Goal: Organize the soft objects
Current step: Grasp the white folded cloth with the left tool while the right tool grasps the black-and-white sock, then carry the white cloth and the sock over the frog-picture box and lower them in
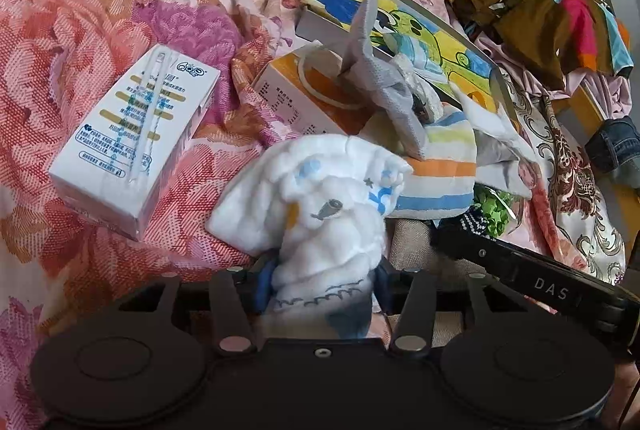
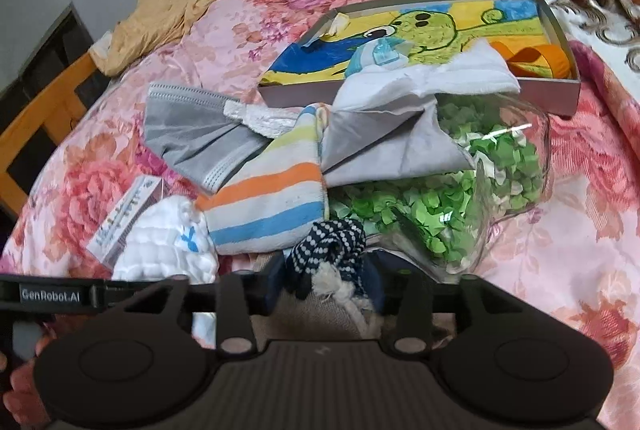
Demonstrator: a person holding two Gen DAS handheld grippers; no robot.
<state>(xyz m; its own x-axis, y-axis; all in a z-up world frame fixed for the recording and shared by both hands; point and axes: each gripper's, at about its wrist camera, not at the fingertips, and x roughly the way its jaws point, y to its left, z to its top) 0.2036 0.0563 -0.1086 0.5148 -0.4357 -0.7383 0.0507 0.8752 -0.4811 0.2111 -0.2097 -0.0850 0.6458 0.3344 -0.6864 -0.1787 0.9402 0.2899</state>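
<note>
On the floral bed (image 1: 100, 10), the left gripper (image 1: 320, 294) is reaching low and forward, clamping a white quilted cloth (image 1: 320, 198) beside the striped towel (image 2: 264, 206). The right gripper (image 2: 328, 282) is squeezing a navy dotted fabric (image 2: 328, 242) just below that towel.

White quilted cloth (image 1: 320, 198) (blue prints) bunched upright beside striped cloth (image 1: 436, 166).

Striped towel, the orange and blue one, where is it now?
The striped towel lies mid-pile in the right wrist view, between the white quilted cloth and the green paper scraps, under the grey cloth.
</note>
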